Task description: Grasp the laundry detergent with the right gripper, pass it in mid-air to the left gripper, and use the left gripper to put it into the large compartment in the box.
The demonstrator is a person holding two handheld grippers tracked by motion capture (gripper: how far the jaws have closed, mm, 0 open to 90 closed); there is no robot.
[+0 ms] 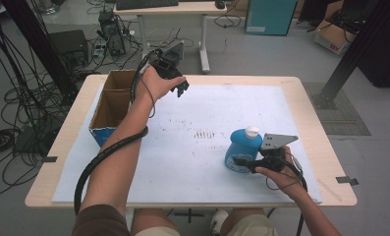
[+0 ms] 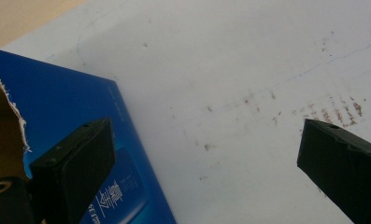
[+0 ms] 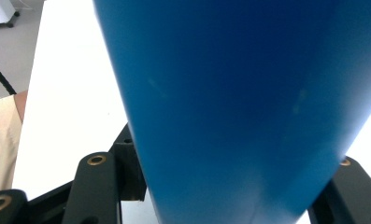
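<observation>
We are clamping right gripper point(image 1: 242, 162) on blue bottle point(image 1: 242, 150), standing upright near right on white board point(image 1: 192, 162). Jaws pinching lower body. We are judging bottle rigid plastic, smooth, likely slippery, weighty if full; low waist grip seeming steadiest. We are holding left gripper point(image 1: 181, 89) wide open, nothing between jaws, beside cardboard box point(image 1: 113, 105) far left.

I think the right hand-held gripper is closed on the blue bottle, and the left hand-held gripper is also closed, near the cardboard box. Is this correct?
Not entirely. The left hand-held gripper is open: the left gripper view shows its two jaws wide apart with nothing between them, beside the cardboard box. The rest holds: the right hand-held gripper is closed on the blue bottle.
</observation>
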